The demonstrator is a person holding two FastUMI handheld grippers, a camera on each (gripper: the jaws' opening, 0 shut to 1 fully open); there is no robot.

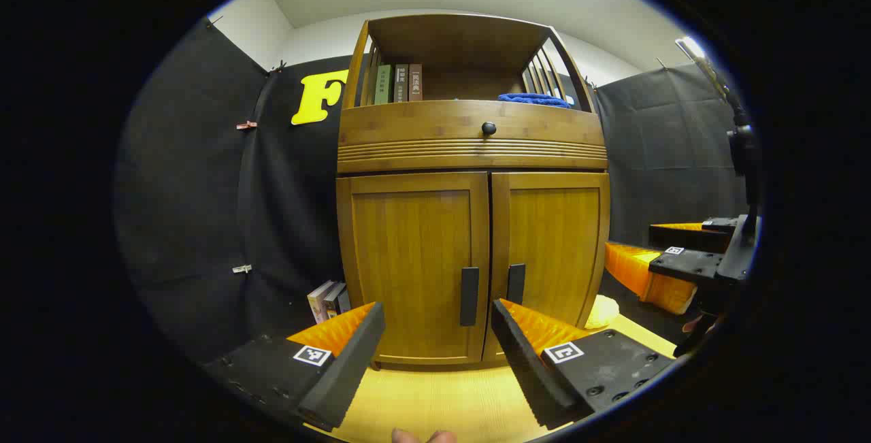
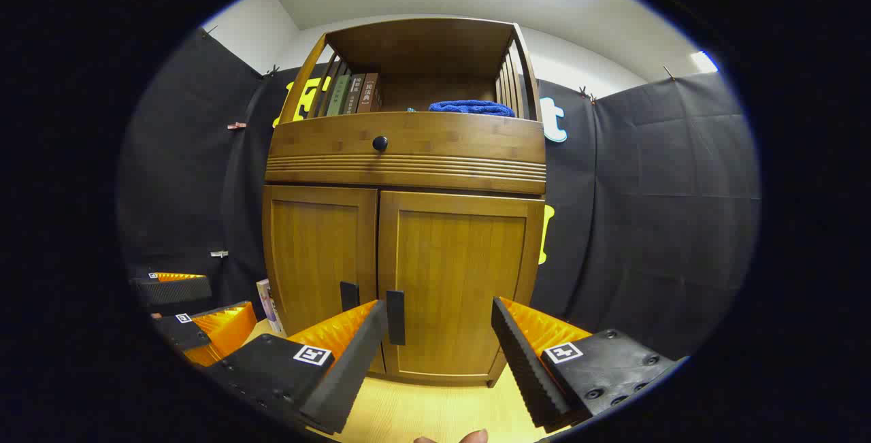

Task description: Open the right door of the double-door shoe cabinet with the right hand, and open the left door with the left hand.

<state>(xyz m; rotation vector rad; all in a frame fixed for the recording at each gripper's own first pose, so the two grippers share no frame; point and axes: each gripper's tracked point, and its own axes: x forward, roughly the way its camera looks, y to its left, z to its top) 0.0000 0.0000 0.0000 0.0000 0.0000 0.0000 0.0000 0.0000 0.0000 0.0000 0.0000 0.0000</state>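
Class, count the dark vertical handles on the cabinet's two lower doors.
2: the left door handle sits by the centre seam, the right door handle just across it. The round drawer knob above is separate.

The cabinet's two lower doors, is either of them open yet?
No, in the left gripper view both the left door and right door sit flush and closed.

Book spines (image 1: 398,83) on the cabinet's top shelf stay too small to read; a yellow object (image 1: 601,311) sits half-hidden behind the cabinet's right corner.
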